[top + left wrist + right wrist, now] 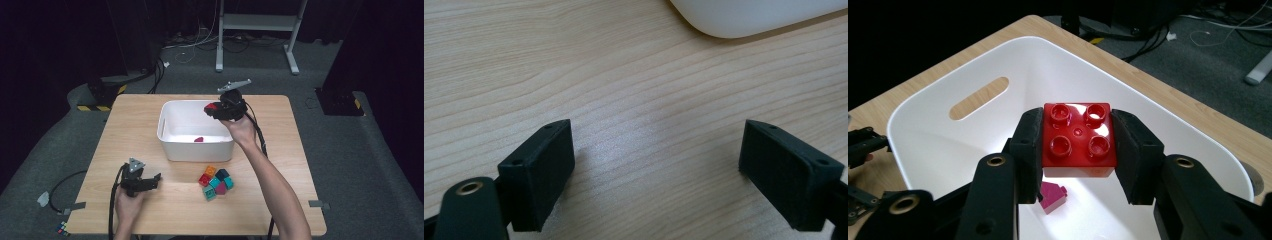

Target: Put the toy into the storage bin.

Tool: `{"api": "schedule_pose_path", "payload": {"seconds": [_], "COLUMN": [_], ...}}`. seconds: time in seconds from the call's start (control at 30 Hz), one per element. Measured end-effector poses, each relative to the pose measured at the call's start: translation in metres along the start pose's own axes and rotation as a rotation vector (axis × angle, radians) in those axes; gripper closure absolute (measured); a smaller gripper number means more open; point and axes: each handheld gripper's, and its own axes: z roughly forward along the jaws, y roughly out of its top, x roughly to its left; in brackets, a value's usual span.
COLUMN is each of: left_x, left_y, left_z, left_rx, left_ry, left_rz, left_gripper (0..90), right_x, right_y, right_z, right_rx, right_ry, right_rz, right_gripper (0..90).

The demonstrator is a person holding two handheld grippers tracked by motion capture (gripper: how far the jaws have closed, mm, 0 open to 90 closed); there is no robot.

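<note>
Red studded plastic brick [1078,140] over white plastic bin [973,130]
Right gripper [1078,145] jaws clamp it; lower before releasing. Left gripper [656,170] jaws open, empty.

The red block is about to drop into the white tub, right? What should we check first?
1. Right claw grips the red block on both sides: ok.
2. Block is above the inside of the white tub, not over its rim: ok.
3. Landing spot: a magenta block lies on the tub floor just below, so the red one may land on it: cannot tell.
4. Left claw is open, holds nothing, and sits on the table outside the tub: ok.
5. More blocks waiting: the pile of blocks sits in front of the tub: ok.
</note>
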Motion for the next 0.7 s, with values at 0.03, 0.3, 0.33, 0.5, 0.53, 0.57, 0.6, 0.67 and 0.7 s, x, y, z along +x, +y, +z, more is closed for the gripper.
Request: {"api": "schedule_pose_path", "payload": {"seconds": [0.03, 0.3, 0.33, 0.5, 0.53, 0.57, 0.6, 0.67, 0.7], "left_x": [0.000, 0.000, 0.000, 0.000, 0.000, -0.001, -0.001, -0.001, -0.001], "left_y": [0.000, 0.000, 0.000, 0.000, 0.000, 0.000, 0.000, 0.000, 0.000], "left_z": [0.000, 0.000, 0.000, 0.000, 0.000, 0.000, 0.000, 0.000, 0.000], "left_rx": [0.000, -0.002, -0.002, -0.004, -0.005, -0.005, -0.005, -0.005, -0.005], "left_ry": [0.000, 0.000, 0.000, 0.001, 0.001, 0.001, 0.001, 0.001, 0.001], "left_rz": [0.000, -0.002, -0.003, -0.005, -0.005, -0.005, -0.005, -0.005, -0.005], "left_gripper": [14.6, 14.6, 14.6, 14.6, 14.6, 14.6, 14.6, 14.7, 14.7], "right_x": [-0.001, -0.005, -0.006, -0.007, -0.008, -0.008, -0.008, -0.008, -0.007], "right_y": [0.000, -0.004, -0.004, -0.007, -0.007, -0.007, -0.008, -0.009, -0.010], "right_z": [0.002, 0.012, 0.012, 0.018, 0.019, 0.020, 0.021, 0.021, 0.020], "right_rx": [0.004, 0.032, 0.036, 0.063, 0.070, 0.079, 0.084, 0.085, 0.082], "right_ry": [-0.002, -0.038, -0.042, -0.048, -0.046, -0.044, -0.053, -0.051, -0.053], "right_rz": [0.002, 0.013, 0.014, 0.019, 0.024, 0.026, 0.024, 0.020, 0.016], "right_gripper": [58.9, 58.7, 58.7, 57.5, 55.1, 52.5, 50.4, 48.6, 48.1]}}
